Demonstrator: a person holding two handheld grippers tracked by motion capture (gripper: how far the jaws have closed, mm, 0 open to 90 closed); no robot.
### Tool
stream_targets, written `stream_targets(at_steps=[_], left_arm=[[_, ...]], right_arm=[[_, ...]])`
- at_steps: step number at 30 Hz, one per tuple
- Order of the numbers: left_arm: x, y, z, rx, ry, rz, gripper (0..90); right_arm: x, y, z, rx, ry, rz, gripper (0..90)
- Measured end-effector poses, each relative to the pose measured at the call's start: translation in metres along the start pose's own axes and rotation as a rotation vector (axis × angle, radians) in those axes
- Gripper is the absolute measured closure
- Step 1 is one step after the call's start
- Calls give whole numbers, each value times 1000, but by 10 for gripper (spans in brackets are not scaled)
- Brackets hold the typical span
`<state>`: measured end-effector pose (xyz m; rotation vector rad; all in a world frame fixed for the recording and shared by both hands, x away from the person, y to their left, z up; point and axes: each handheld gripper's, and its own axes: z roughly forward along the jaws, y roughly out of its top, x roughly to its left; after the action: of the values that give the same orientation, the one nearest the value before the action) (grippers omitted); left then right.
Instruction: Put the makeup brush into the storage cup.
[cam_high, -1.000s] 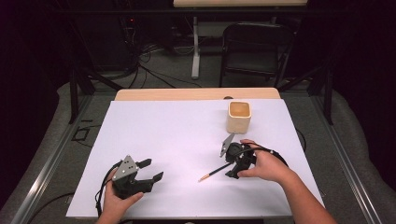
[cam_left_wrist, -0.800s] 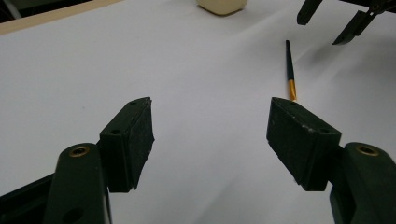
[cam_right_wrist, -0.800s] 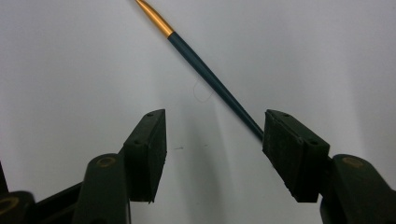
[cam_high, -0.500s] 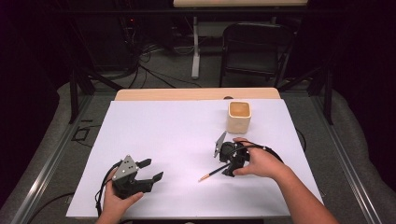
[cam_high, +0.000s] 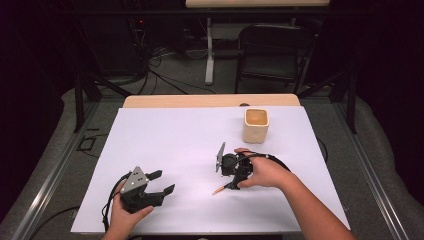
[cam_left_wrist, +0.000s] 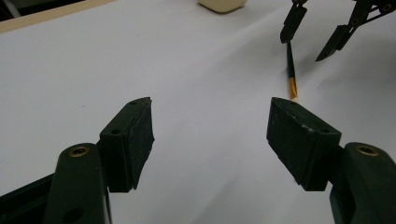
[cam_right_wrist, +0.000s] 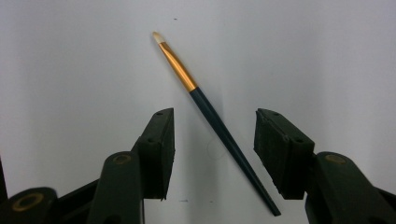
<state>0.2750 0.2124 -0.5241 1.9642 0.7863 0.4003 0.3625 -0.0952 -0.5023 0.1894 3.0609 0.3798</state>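
A thin paintbrush (cam_right_wrist: 210, 112) with a dark handle, a gold ferrule and a pale tip lies flat on the white table (cam_high: 175, 140). My right gripper (cam_right_wrist: 215, 135) points down over it, with the handle running slantwise between the jaws and touching neither pad. Its jaws have just been closing and still stand apart. In the high view the right gripper (cam_high: 232, 182) covers most of the brush (cam_high: 218, 190). My left gripper (cam_high: 162, 181) rests open near the front left, nothing between its jaws (cam_left_wrist: 210, 126). From there I see the brush (cam_left_wrist: 292, 74) under the right gripper (cam_left_wrist: 303, 46).
A cream square cup (cam_high: 256, 125) stands upright at the back right of the table, beyond the right hand. A black chair (cam_high: 272, 50) and cables are on the floor behind the table. The table's front edge runs just below both hands.
The right hand has moved left along the brush, so the gripper now covers most of it. Its jaws stand narrower than before. The left gripper has stayed put.
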Motion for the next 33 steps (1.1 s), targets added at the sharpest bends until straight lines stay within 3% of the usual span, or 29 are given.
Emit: stream_targets(at_steps=[7,17,33], left_arm=[[0,0,0,6,1,4,316],[1,0,0,7,1,4,316],[1,-1,1,9,2,5,316]], right_arm=[[5,14,6,60,12,-79,510],[2,25,5,95,97,-112,557],[-6,33,11,126,146,-152,625]])
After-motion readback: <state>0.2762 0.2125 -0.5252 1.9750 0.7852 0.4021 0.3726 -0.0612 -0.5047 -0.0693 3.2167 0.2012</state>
